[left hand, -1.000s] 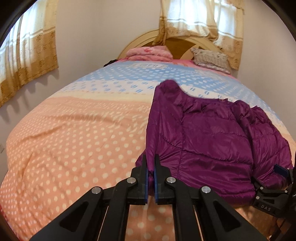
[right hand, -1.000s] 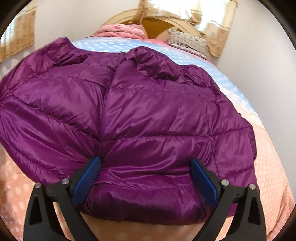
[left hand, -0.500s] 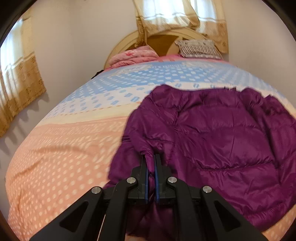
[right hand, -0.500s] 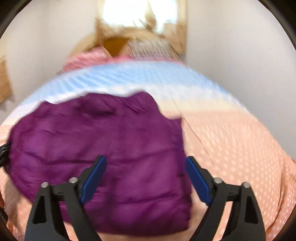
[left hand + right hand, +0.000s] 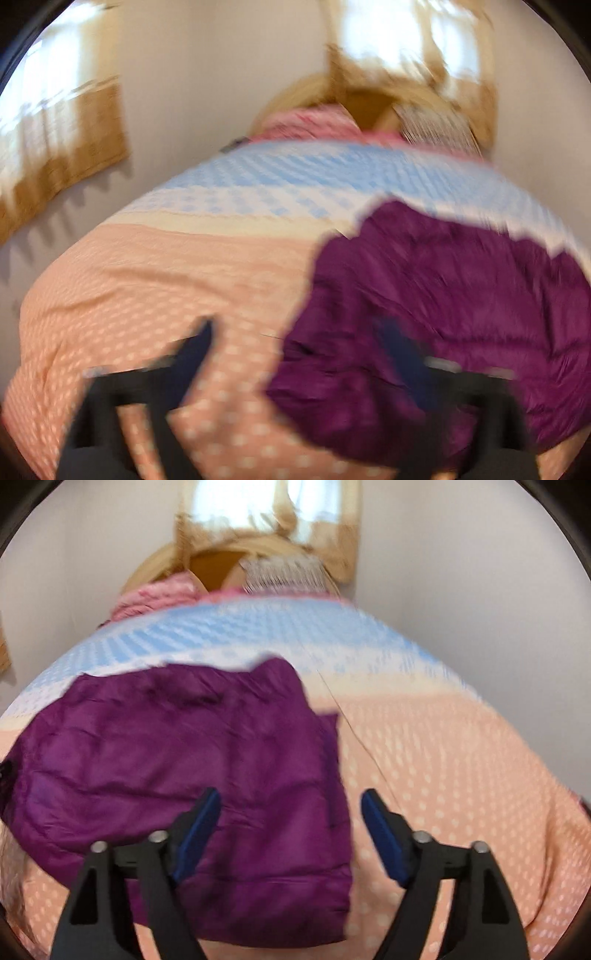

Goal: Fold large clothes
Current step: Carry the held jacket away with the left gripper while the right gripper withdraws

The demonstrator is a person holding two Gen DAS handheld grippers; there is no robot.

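A: Where is the purple jacket [image 5: 192,775] lying?

B: On the bed [image 5: 461,760], below the headboard [image 5: 159,563]. My left gripper [image 5: 299,354] has just been opening; my right gripper [image 5: 291,823] too, gripping nothing.

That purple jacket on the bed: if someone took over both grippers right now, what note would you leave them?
Left gripper: jaws have just sprung open; it has let go of the jacket.
Right gripper: open, jaws just widening, nothing pinched.
Jacket: lying free on the dotted bedspread, folded into a rough rectangle.
Done: at least one fold laid over.
Left: probably another fold and some smoothing; the pictures are too blurred to judge neatness.
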